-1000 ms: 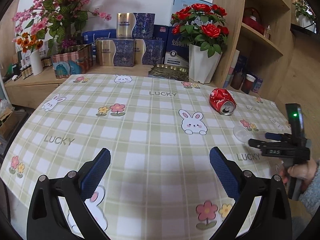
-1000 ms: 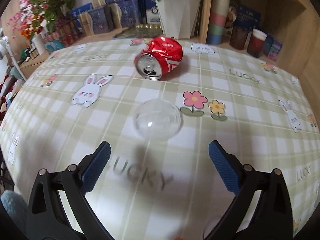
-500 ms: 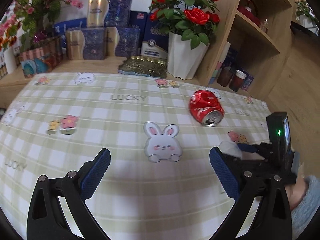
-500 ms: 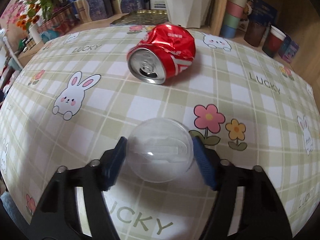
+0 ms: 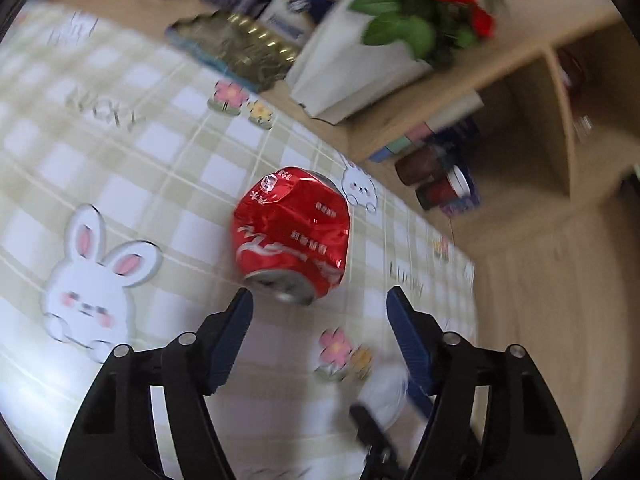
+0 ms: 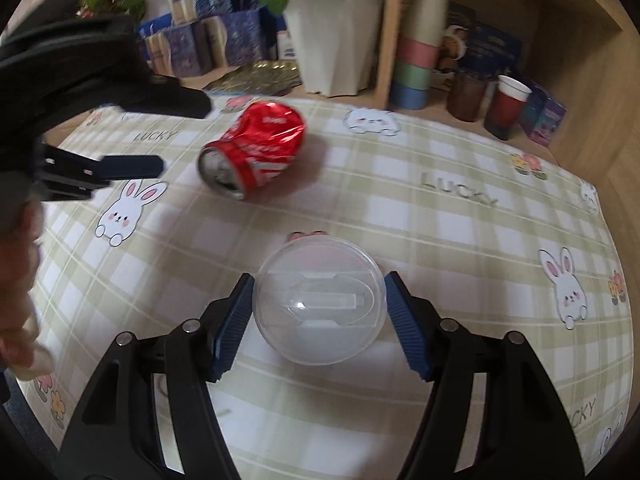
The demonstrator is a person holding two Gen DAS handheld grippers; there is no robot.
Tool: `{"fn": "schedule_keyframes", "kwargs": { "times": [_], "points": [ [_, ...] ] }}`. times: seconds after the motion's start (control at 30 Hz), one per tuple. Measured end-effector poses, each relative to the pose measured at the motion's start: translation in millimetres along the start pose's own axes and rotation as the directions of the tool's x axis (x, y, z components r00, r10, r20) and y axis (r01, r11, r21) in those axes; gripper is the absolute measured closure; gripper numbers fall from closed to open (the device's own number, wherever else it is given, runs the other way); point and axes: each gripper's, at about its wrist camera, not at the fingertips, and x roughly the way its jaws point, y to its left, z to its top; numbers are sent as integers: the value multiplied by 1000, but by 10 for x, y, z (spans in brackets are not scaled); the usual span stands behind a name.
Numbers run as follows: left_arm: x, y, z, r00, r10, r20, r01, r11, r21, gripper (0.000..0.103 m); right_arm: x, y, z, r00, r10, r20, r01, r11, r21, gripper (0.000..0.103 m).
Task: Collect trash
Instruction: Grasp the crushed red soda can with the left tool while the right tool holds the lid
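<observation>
The right gripper (image 6: 320, 300) is clamped on a clear plastic dome lid (image 6: 320, 304) above the table (image 6: 460, 240). The left gripper (image 5: 320, 300), jaws apart and just closing, has its fingertips beside the crushed red soda can (image 5: 290, 236) lying on the table.

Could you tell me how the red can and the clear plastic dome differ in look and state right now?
The red can is opaque, dented metal; the clear plastic dome is see-through and smooth. The can lies on its side on the tablecloth, with no pad pressing it as the left gripper nears with its jaws closing; the dome is clamped in the right gripper. Both are trash on the same table.
</observation>
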Motion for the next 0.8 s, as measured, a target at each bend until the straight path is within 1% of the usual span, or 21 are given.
{"fn": "schedule_keyframes", "kwargs": {
  "times": [0.03, 0.1, 0.17, 0.23, 0.3, 0.37, 0.5, 0.6, 0.7, 0.77, 0.8],
  "points": [
    [75, 0, 29, 1000, 15, 13, -15, 999, -52, 36, -22, -57, -8, 1000, -4, 9, 4, 1000, 5, 36],
    [189, -11, 70, 999, 45, 20, -42, 993, -113, 36, -50, -148, -15, 1000, -5, 20, 5, 1000, 15, 36],
    [286, -2, 98, 997, 72, 16, -68, 986, -155, 36, -81, -238, -19, 1000, -3, 30, 2, 999, 32, 36],
    [376, -5, 117, 996, 92, 16, -87, 980, -181, 36, -105, -299, -32, 999, -2, 39, 0, 999, 46, 36],
    [420, -7, 145, 993, 115, 16, -110, 976, -186, 36, -130, -350, -41, 999, -3, 46, 0, 999, 55, 36],
    [476, 9, 177, 988, 150, 22, -142, 967, -209, 36, -149, -397, -56, 999, -1, 50, -2, 998, 65, 36],
    [553, 113, 230, 985, 172, 8, -164, 952, -260, 36, -157, -453, -96, 999, 3, 49, -7, 996, 84, 36],
    [579, 76, 252, 981, 191, 14, -184, 959, -214, 36, -152, -475, -112, 999, 1, 51, -6, 995, 96, 36],
    [612, 39, 234, 976, 218, 15, -212, 961, -175, 36, -148, -481, -116, 999, 4, 54, -10, 994, 106, 36],
    [664, -34, 219, 970, 244, 14, -241, 964, -113, 32, -156, -465, -129, 998, 6, 55, -12, 994, 110, 36],
    [689, -67, 203, 966, 257, 14, -255, 964, -78, 32, -158, -457, -140, 999, 7, 53, -13, 994, 111, 36]
  ]
}}
